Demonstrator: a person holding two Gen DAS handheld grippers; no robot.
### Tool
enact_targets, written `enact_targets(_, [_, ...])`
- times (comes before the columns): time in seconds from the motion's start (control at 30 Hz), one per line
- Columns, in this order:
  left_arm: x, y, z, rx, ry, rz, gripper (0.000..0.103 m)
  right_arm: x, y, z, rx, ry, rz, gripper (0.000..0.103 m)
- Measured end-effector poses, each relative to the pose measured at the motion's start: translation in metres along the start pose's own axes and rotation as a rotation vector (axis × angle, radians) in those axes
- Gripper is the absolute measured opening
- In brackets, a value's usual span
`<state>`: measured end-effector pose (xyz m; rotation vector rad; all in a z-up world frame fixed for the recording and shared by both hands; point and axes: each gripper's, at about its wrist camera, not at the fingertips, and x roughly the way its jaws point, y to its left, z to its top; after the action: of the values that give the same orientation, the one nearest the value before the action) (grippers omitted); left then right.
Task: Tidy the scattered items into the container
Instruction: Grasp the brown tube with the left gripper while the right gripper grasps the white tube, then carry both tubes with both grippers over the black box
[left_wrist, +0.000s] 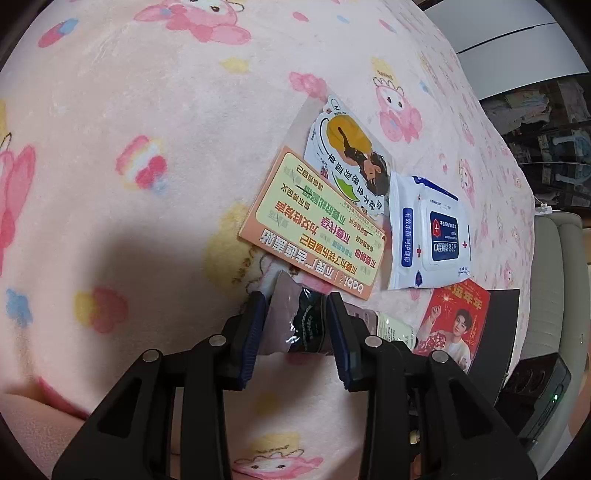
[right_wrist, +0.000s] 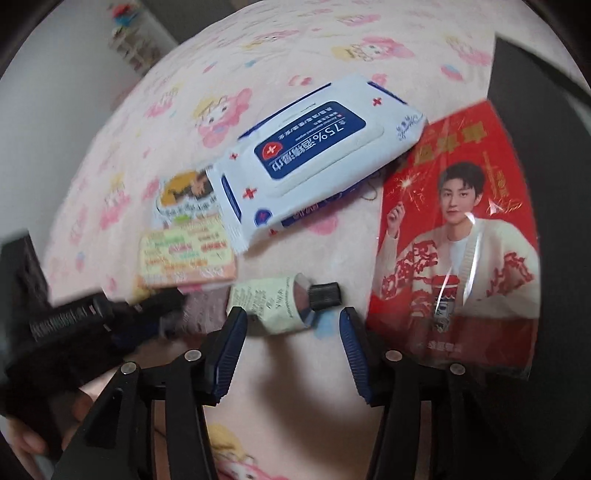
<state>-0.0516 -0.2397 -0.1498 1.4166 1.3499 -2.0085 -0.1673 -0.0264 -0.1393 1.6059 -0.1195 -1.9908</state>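
A small tube (left_wrist: 295, 317) with a mauve crimped tail lies on the pink cartoon blanket (left_wrist: 147, 110). My left gripper (left_wrist: 295, 297) is shut on that tail, both blue pads against it. In the right wrist view the tube's pale label (right_wrist: 273, 306) and black cap (right_wrist: 325, 295) sit just ahead of my right gripper (right_wrist: 291, 314), which stands open around them without touching. The left gripper (right_wrist: 147, 310) shows there as a blur at the left. Nearby lie an orange-rimmed card (left_wrist: 314, 229), a sticker card (left_wrist: 351, 158), a wipes pack (right_wrist: 314, 155) and a red photo card (right_wrist: 454, 229).
A black box-like shape (right_wrist: 535, 110) lies under the red card's far edge. A black device with a green light (left_wrist: 535, 391) and a cream cushion (left_wrist: 554, 277) sit past the blanket's right edge. A hand (right_wrist: 26, 439) holds the left tool.
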Motion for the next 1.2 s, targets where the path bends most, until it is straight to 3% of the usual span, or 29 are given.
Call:
enact_targets(0.1, [-0.003, 0.003, 0.0, -0.017, -0.012, -0.007, 0.034, -0.002, 0.004, -0.003, -0.015, 0.018, 0.044, 0.048])
enact_targets(0.3, [-0.006, 0.004, 0.0, -0.038, -0.034, -0.012, 0.034, -0.015, 0.018, -0.022, -0.094, 0.061, 0.016, 0.048])
enact_targets(0.43, [-0.004, 0.004, 0.0, -0.038, -0.032, -0.009, 0.034, -0.023, 0.026, -0.023, -0.152, -0.005, -0.178, 0.048])
enact_targets(0.5, [-0.004, 0.004, 0.0, -0.037, -0.03, -0.007, 0.034, -0.026, 0.027, -0.02, -0.167, -0.039, -0.218, 0.049])
enact_targets(0.77, [0.0, -0.001, -0.002, -0.003, -0.019, 0.027, 0.035, 0.001, 0.017, -0.009, -0.085, 0.012, -0.121, 0.052])
enact_targets(0.9, [0.001, -0.005, -0.004, 0.02, -0.01, 0.034, 0.042, -0.002, 0.017, -0.011, -0.098, 0.005, -0.111, 0.052])
enact_targets(1.2, [-0.009, -0.013, -0.013, 0.073, -0.009, -0.006, 0.043, -0.018, 0.031, -0.017, -0.106, -0.022, -0.148, 0.052])
